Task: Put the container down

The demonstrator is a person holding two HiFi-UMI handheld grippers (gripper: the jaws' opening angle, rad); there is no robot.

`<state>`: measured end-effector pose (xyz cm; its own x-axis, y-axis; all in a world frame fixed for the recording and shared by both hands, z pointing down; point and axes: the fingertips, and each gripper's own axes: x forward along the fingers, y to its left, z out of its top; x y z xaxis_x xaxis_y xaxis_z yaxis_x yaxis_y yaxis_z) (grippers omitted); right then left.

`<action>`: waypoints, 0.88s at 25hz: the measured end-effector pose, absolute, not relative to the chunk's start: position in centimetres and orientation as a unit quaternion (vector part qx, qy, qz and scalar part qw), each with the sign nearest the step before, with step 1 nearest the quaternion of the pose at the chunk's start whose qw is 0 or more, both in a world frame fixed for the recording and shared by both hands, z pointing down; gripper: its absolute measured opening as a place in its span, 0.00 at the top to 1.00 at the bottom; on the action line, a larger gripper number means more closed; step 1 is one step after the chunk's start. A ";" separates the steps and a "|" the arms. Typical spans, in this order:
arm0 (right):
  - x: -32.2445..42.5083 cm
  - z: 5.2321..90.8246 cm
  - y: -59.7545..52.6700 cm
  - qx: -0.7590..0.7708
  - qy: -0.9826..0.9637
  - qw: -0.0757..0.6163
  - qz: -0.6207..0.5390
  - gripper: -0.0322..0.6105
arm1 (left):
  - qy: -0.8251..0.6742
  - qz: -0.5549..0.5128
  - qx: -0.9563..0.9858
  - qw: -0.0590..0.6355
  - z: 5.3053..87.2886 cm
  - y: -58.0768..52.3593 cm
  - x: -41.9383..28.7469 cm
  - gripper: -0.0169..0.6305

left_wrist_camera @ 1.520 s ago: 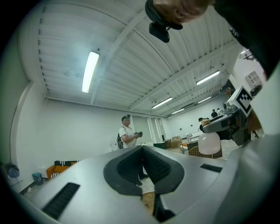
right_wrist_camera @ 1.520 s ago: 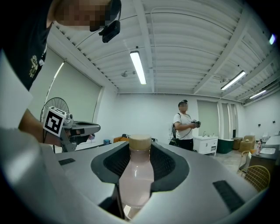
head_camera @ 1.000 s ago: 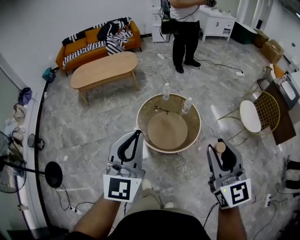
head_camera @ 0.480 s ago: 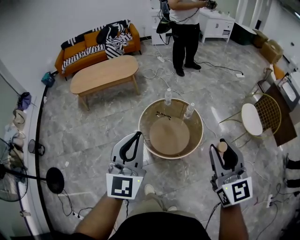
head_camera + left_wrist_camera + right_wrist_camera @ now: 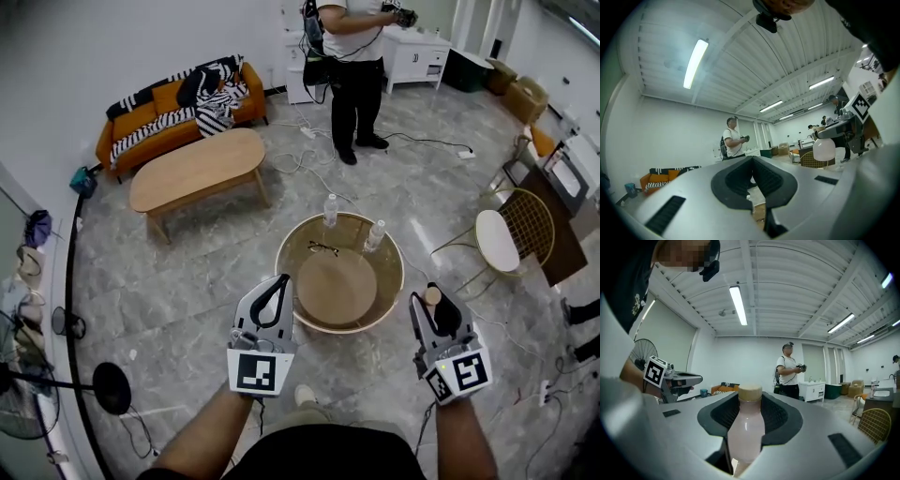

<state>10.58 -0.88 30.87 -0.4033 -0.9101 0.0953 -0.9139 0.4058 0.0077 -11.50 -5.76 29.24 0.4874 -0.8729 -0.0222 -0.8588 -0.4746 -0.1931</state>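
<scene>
The container is a small bottle (image 5: 746,427) of pale pink liquid with a tan cap (image 5: 431,295). My right gripper (image 5: 750,401) is shut on its body and holds it upright, level, just off the near right rim of the round table (image 5: 389,298). In the left gripper view the same bottle (image 5: 824,149) shows off to the right. My left gripper (image 5: 279,283) is by the table's near left rim. Its fingertips meet with nothing between them (image 5: 752,161).
Two clear water bottles (image 5: 330,208) (image 5: 375,234) and a pair of glasses (image 5: 323,248) sit on the far part of the round table. A wire chair (image 5: 511,230) stands to the right. Beyond are a wooden coffee table (image 5: 192,169), an orange sofa (image 5: 150,108) and a standing person (image 5: 352,66). Cables lie on the floor.
Both grippers have come forward and slightly down toward the round table, the bottle still in the right one. The left gripper stays closed.
</scene>
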 end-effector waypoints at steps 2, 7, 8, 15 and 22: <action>10.2 30.7 -1.1 0.551 -0.833 0.045 0.017 0.71 | 0.497 -0.034 -0.863 0.089 29.0 -6.3 -11.7 0.95; 9.6 29.4 -1.8 0.560 -0.827 0.051 0.003 0.71 | 0.490 -0.022 -0.868 0.083 28.6 -7.7 -12.2 0.95; 9.5 29.2 -1.8 0.560 -0.827 0.053 0.002 0.71 | 0.490 -0.019 -0.868 0.080 28.5 -7.9 -12.4 0.95; 9.5 28.8 -2.4 0.561 -0.826 0.054 -0.004 0.71 | 0.492 -0.022 -0.867 0.078 28.8 -8.9 -12.8 0.95; 9.9 28.9 -4.6 0.548 -0.835 0.051 -0.007 0.71 | 0.502 -0.029 -0.861 0.080 29.2 -10.5 -12.4 0.95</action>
<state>9.91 -4.58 28.91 -0.3932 -0.9163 0.0767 -0.9148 0.3982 0.0679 -12.41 -10.53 29.19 0.4945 -0.8687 -0.0301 -0.8592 -0.4833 -0.1681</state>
